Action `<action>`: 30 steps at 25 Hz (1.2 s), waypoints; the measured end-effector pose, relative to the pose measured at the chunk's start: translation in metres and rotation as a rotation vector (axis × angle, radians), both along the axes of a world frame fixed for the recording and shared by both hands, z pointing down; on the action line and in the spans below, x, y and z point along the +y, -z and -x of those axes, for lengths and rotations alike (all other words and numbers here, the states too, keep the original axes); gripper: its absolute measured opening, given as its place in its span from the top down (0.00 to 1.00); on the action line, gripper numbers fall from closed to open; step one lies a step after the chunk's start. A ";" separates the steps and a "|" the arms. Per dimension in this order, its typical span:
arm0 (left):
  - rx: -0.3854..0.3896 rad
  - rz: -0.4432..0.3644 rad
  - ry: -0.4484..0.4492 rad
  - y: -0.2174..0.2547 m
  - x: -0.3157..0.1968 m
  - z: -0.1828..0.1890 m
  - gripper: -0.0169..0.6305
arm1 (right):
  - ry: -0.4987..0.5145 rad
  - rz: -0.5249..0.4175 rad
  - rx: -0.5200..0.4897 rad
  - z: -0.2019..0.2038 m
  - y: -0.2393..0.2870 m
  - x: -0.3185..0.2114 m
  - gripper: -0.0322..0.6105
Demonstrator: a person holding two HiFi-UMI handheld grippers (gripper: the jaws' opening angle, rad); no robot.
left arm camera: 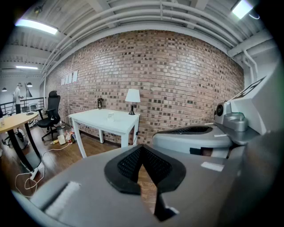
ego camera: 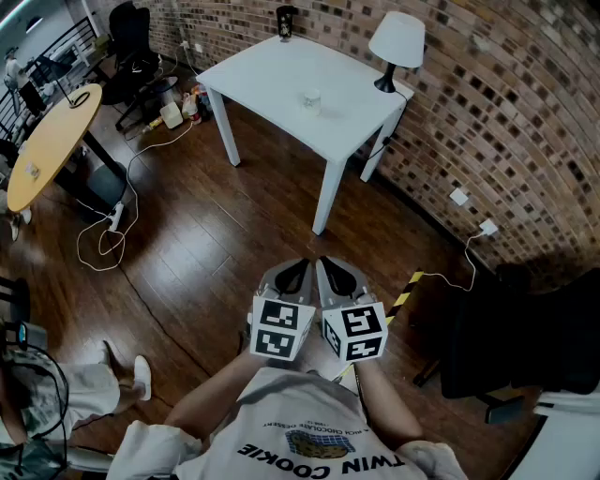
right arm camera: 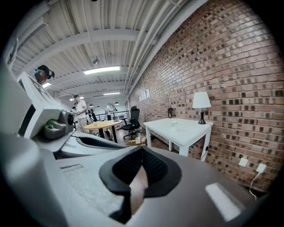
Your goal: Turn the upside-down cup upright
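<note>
A small clear cup (ego camera: pixel 311 97) stands on the white table (ego camera: pixel 272 75) across the room; it is too far off to tell which way up it is. It also shows as a tiny shape in the left gripper view (left arm camera: pixel 110 116) and the right gripper view (right arm camera: pixel 174 124). My left gripper (ego camera: pixel 298 269) and right gripper (ego camera: pixel 328 267) are held side by side close to the person's chest, far short of the table. The left gripper (left arm camera: pixel 142 148) is shut with nothing in it. The right gripper (right arm camera: pixel 142 150) is likewise shut and holds nothing.
A white lamp (ego camera: pixel 394 47) and a dark object (ego camera: pixel 285 21) stand at the table's wall side. A round yellow table (ego camera: pixel 52 141) and office chair (ego camera: pixel 131 37) sit at the left, cables (ego camera: pixel 112 225) lie on the wood floor, and a black chair (ego camera: pixel 506 347) is at the right.
</note>
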State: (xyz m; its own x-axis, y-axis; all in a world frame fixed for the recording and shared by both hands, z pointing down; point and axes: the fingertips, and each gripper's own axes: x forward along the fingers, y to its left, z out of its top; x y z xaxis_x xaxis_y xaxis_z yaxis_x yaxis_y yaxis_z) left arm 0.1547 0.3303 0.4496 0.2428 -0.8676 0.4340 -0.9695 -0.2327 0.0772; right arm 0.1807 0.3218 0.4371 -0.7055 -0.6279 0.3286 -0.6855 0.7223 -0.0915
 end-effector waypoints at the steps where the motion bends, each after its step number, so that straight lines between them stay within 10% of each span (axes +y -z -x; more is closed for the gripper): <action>1: 0.002 -0.003 -0.005 0.001 -0.012 0.010 0.97 | -0.003 -0.002 0.002 0.010 0.000 -0.011 0.95; 12: 0.039 -0.011 -0.054 0.010 -0.128 0.114 0.97 | -0.037 -0.002 0.002 0.116 0.007 -0.118 0.94; 30: 0.037 -0.013 -0.018 -0.001 -0.275 0.176 0.97 | -0.036 -0.015 -0.012 0.174 0.005 -0.286 0.90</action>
